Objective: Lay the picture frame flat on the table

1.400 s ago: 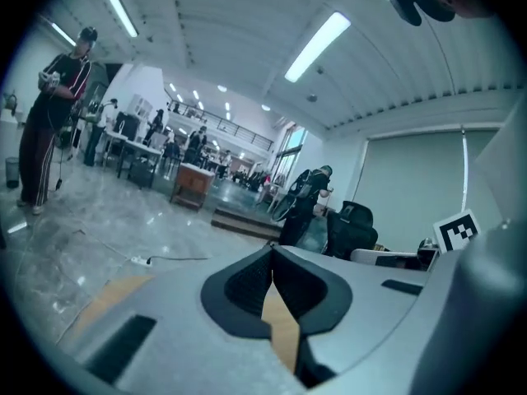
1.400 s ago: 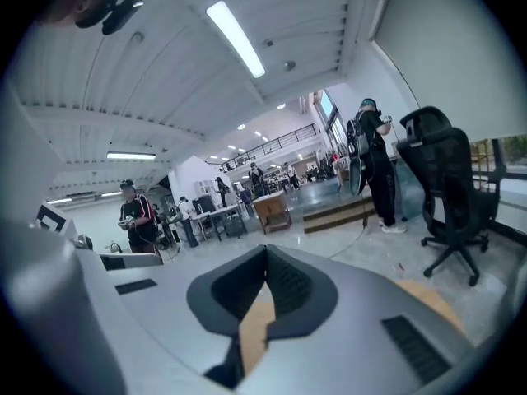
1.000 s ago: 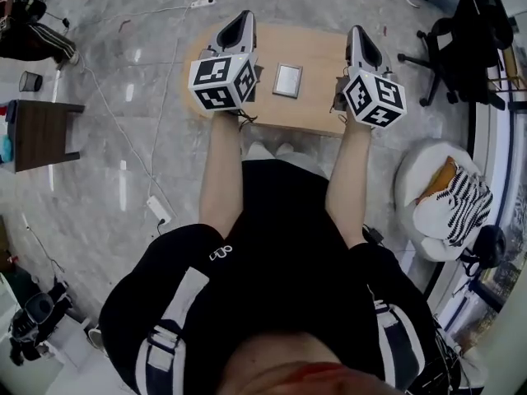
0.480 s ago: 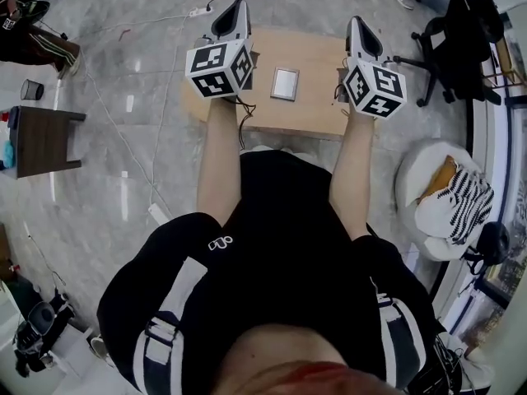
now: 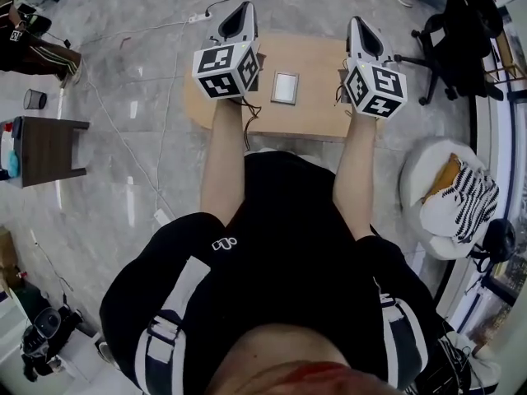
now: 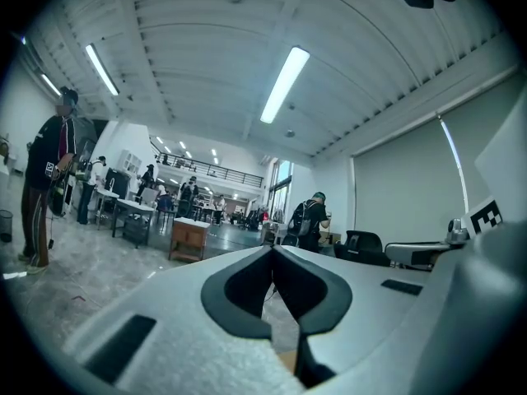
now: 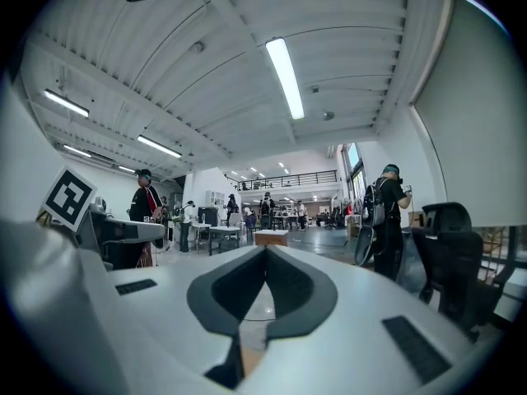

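Head view: the picture frame [image 5: 286,88] lies flat on the tabletop [image 5: 317,60], between the left hand-held gripper [image 5: 244,13] and the right hand-held gripper [image 5: 357,25], touching neither.

Left gripper view: its jaws are pressed together and hold nothing.

Right gripper view: also pressed together, empty.

No readable text; only square markers [image 5: 216,61] on the left hand-held gripper [image 5: 244,11] and right hand-held gripper [image 5: 356,25].

Office chair [image 5: 455,33], dark stool [image 5: 46,144]
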